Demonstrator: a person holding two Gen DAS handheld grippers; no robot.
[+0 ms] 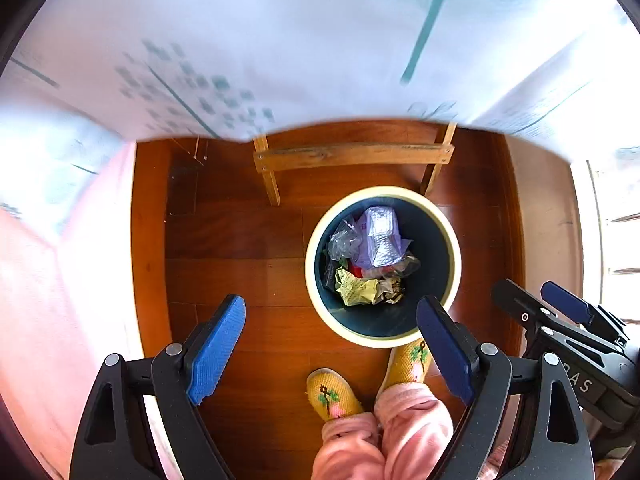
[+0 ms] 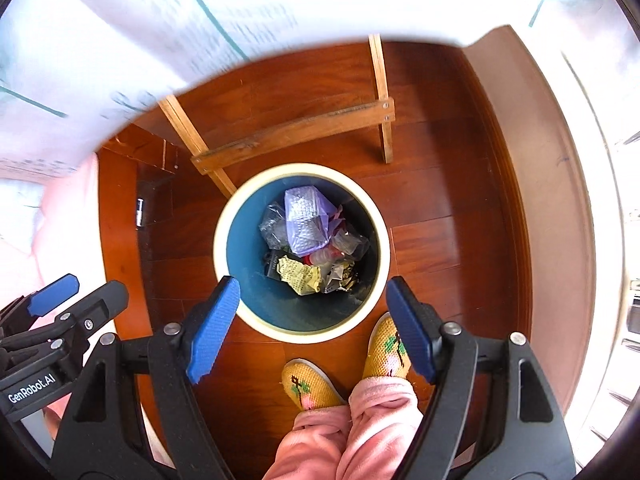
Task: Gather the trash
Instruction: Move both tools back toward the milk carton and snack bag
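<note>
Both grippers point straight down at a wooden floor (image 1: 240, 272), each with its blue-padded fingers spread wide and holding nothing. The left gripper (image 1: 340, 348) hangs with the bin (image 1: 316, 296) ahead of and partly between its fingers; the right-hand finger overlaps the bin's cream rim. The right gripper (image 2: 312, 328) sits more squarely over the bin (image 2: 224, 264), whose near rim lies between its two fingers.

The trash (image 1: 370, 256) lies piled in the bottom of the bin: a pale purple plastic bag (image 2: 304, 220) on top, a crumpled yellow-green paper (image 2: 300, 276) nearer the fingers, and clear wrappers around them, though the smaller scraps are too jumbled to name.

Two yellow slippers (image 2: 308, 388) and pink trouser legs (image 2: 360, 428) show just below the bin, near the finger bases. Beyond the bin stand wooden table legs (image 1: 352, 156) under a white cloth (image 1: 280, 40).
</note>
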